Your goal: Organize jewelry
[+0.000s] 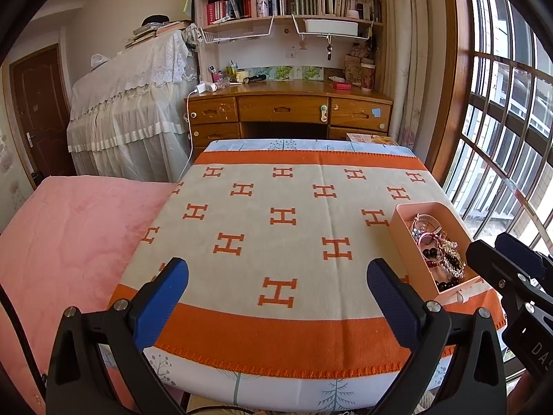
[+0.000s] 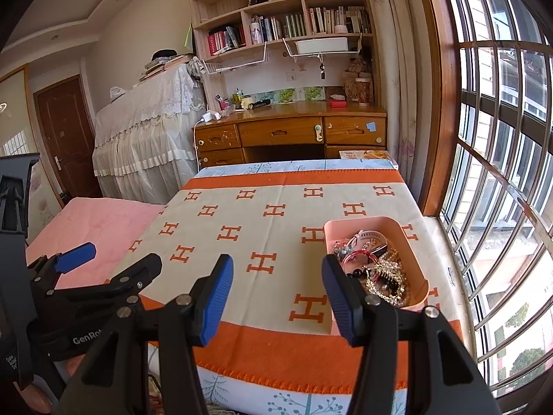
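Observation:
A pink box (image 1: 402, 238) (image 2: 413, 242) stands on the right side of the orange and cream blanket. It holds a tangle of jewelry (image 1: 439, 252) (image 2: 376, 269): beads, bracelets, a pink hoop, a gold clip. My left gripper (image 1: 278, 283) is open and empty above the blanket's near edge, left of the box. It also shows in the right wrist view (image 2: 114, 256). My right gripper (image 2: 278, 276) is open and empty, its right finger (image 2: 337, 290) just in front of the box's near left corner. It also shows at the right edge of the left wrist view (image 1: 501, 252).
The blanket (image 1: 276, 235) (image 2: 269, 235) covers a small table. A pink quilt (image 1: 69, 235) lies to the left. A wooden desk (image 1: 287, 107) with shelves stands behind. A barred window (image 2: 501, 173) runs along the right.

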Tool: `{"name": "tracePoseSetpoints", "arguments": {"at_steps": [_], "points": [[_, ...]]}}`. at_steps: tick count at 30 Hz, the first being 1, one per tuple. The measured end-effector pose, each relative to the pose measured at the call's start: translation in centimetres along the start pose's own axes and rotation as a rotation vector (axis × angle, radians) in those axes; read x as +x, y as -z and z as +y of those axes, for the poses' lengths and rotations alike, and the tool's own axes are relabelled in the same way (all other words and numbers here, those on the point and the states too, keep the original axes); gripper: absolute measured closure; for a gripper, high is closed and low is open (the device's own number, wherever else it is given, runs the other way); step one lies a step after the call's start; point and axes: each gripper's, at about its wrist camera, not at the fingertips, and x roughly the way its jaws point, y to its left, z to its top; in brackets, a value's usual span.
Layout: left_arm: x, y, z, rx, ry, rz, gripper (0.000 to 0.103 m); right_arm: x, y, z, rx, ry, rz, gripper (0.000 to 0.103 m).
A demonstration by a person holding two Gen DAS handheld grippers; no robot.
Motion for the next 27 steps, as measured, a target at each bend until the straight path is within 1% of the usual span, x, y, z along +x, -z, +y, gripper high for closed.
{"name": "tracePoseSetpoints", "arguments": {"at_steps": [4, 27], "points": [[0.16, 0.21, 0.00, 0.001, 0.003, 0.002, 0.001, 0.19, 0.40, 0.15, 0.002, -0.002, 0.003, 0.049], [0.29, 0.65, -0.27, 0.005, 0.007, 0.002, 0.001, 0.14, 0.14, 0.09, 0.006, -0.003, 0.003, 0.049]]}}
